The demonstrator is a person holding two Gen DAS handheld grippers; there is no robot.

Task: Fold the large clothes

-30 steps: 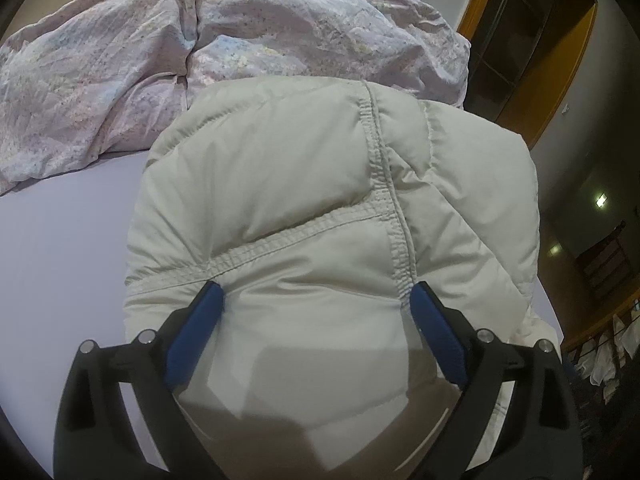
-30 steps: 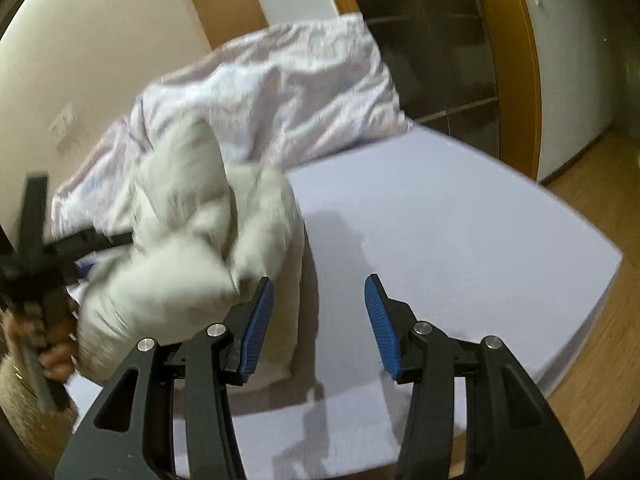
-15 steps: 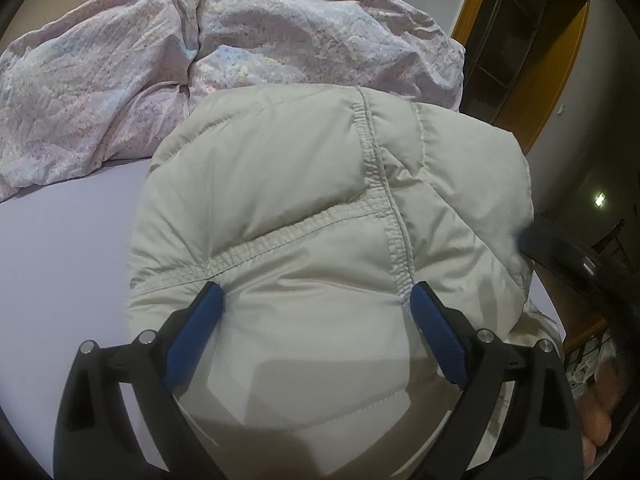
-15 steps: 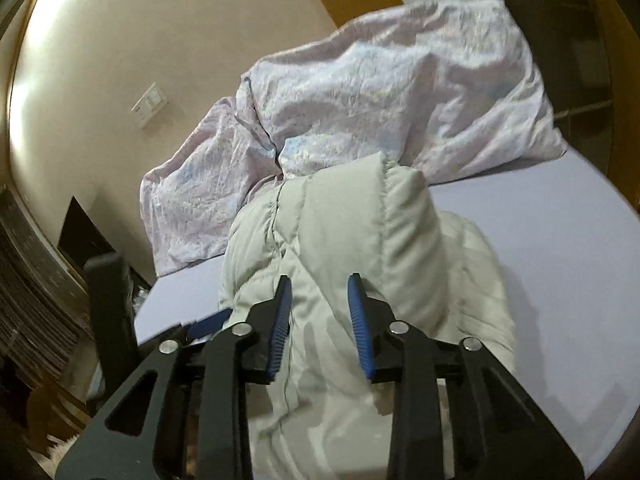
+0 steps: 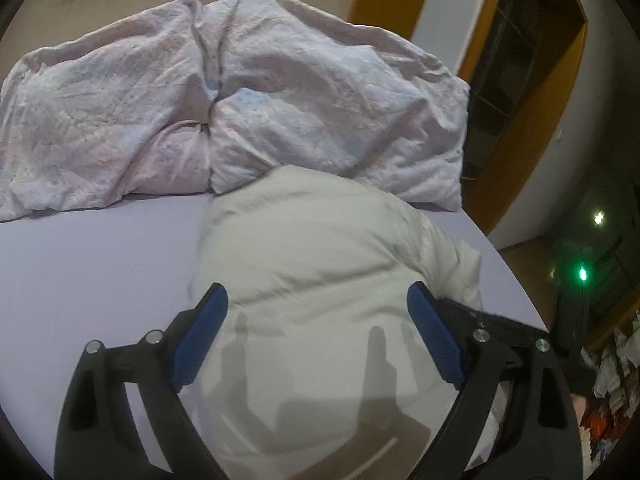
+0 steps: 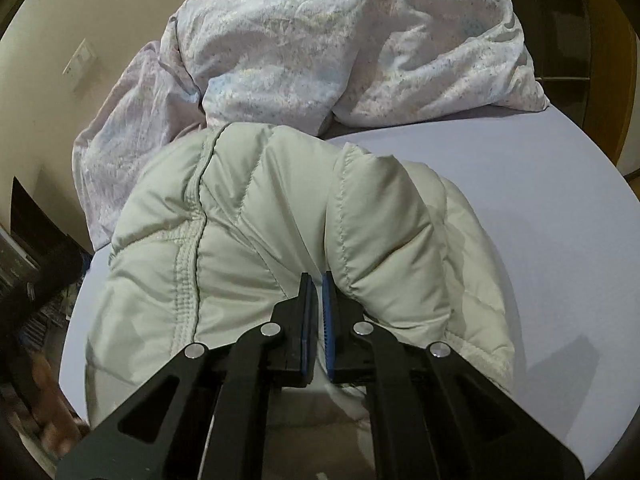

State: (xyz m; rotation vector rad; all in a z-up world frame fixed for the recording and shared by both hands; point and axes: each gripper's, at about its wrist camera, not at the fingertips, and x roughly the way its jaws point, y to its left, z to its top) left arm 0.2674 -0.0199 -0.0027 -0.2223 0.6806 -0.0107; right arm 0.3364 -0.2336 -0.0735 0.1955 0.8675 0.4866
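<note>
A pale cream puffer jacket (image 5: pixel 320 264) lies bunched in a mound on the lilac bed sheet (image 5: pixel 100 264). My left gripper (image 5: pixel 318 312) is open, its blue pads apart above the jacket's near part. In the right wrist view the jacket (image 6: pixel 248 216) fills the middle, with stitched seams showing. My right gripper (image 6: pixel 316 284) is shut on a fold of the jacket between two quilted bulges. The right gripper's black body shows at the right edge of the left wrist view (image 5: pixel 500 328).
A crumpled pink-white duvet (image 5: pixel 224 112) lies at the head of the bed, just behind the jacket; it also shows in the right wrist view (image 6: pixel 340 40). The bed edge (image 6: pixel 592 208) curves on the right, with wooden floor and door frames (image 5: pixel 520 128) beyond.
My right gripper swung in over the jacket and closed on a fold of it. My left gripper pulled back and up, so the jacket looks smaller and farther away.
</note>
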